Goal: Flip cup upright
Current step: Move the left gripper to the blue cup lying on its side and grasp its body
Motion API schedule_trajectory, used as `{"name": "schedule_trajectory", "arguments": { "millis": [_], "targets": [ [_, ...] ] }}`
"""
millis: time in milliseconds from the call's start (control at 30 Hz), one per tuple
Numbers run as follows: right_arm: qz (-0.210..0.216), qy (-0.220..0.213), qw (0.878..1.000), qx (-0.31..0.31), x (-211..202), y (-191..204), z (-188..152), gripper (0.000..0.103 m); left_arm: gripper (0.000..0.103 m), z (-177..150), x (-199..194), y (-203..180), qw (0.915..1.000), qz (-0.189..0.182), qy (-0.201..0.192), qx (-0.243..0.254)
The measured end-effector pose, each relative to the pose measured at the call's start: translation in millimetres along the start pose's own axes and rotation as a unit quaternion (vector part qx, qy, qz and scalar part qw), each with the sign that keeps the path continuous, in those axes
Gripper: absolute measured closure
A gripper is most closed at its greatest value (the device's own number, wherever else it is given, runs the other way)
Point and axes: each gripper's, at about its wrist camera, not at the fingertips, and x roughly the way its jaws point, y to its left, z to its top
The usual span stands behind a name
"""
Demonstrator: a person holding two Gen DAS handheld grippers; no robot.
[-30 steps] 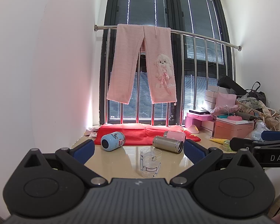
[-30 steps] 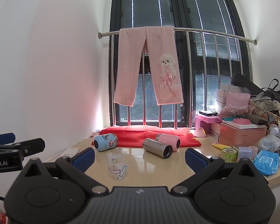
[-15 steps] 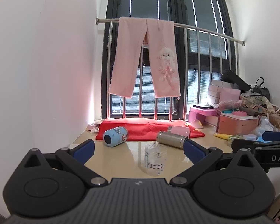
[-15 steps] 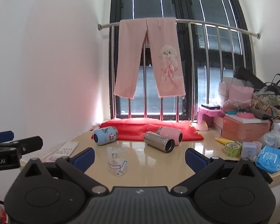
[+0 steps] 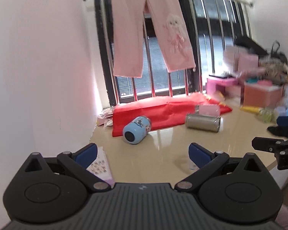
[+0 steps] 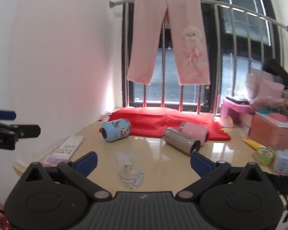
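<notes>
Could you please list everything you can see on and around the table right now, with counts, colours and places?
Clear cup: 1, transparent, near table edge, closest to the right tool.
Blue cup: 1, light blue with pictures, lying on its side, left rear.
Steel cup: 1, silver, lying on its side, centre.
Pink cup: 1, pink, lying just behind the steel cup.
Red cloth: 1, red, along the window.
Pink trousers: 1, pink, hung over the railing.
Sticker sheet: 1, white, table's left edge.
Boxes: several, pink and orange, right side.
Table: 1, beige, glossy.
Left tool: 1, black with blue pads, open.
Right tool: 1, same, open.
</notes>
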Motion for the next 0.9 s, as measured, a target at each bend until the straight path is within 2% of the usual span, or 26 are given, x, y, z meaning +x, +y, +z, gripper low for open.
{"name": "schedule_trajectory", "arguments": {
  "millis": [233,433,633,733,900],
  "targets": [
    [0.024,0.034,0.999,-0.007,70.6,16.1,25.8,0.0,0.0,37.3,63.0,25.5,0.9973,-0.016,0.049,0.052],
    [0.044,0.066,0.997,-0.014,131.5,29.4,50.9,0.0,0.0,67.7,130.6,45.0,0.9902,-0.037,0.107,0.082],
    [0.059,0.108,0.992,-0.017,194.6,39.9,69.5,0.0,0.0,93.0,226.7,56.4,0.9746,-0.058,0.206,0.068],
    [0.061,0.133,0.989,-0.009,220.9,42.1,74.9,0.0,0.0,104.4,276.9,59.6,0.9671,-0.064,0.238,0.063],
    [0.066,0.168,0.983,-0.021,256.4,44.9,82.6,0.0,0.0,115.9,334.3,55.0,0.9537,-0.076,0.272,0.104]
  ]
}}
